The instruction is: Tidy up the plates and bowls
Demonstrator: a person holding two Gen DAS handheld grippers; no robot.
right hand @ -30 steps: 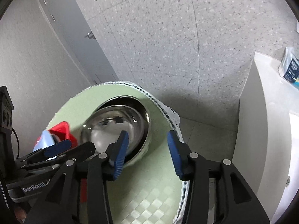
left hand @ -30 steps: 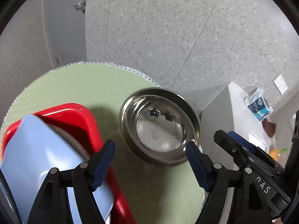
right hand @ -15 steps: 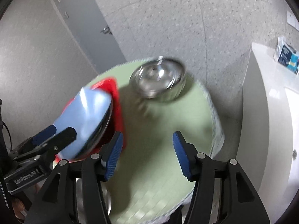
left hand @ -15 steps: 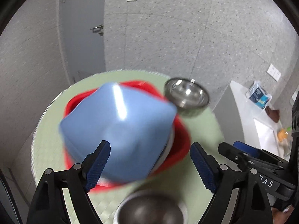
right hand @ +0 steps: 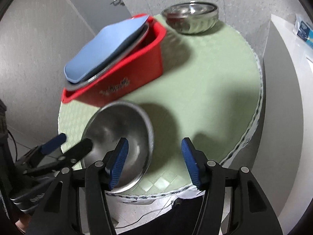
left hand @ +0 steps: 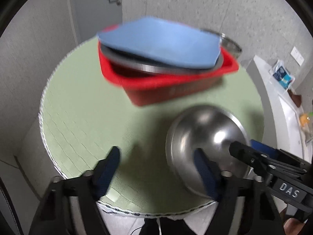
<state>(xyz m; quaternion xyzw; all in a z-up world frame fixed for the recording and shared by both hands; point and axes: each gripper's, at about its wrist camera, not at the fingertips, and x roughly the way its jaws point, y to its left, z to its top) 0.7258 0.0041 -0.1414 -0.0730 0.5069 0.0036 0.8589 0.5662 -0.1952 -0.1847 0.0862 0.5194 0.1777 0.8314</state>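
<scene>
Near steel bowl (right hand: pixel 117 141): front of green table (right hand: pixel 215 74), beside red bin (right hand: pixel 125 78). Left gripper (left hand: pixel 156 168) wide, empty; right gripper (right hand: pixel 154 160) wide, empty, inner finger over rim, nearer.

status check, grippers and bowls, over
Left gripper and right gripper open, empty. Near bowl upright by table edge; far bowl beyond red bin. Nothing blocking.

1. Bare green mat (right hand: pixel 215 74) lies open ahead of my right gripper (right hand: pixel 154 162); the near steel bowl (right hand: pixel 121 137) crowds its left finger.
2. The red bin (right hand: pixel 125 78) blocks the far left; the far steel bowl (right hand: pixel 191 17) sits beyond.
</scene>
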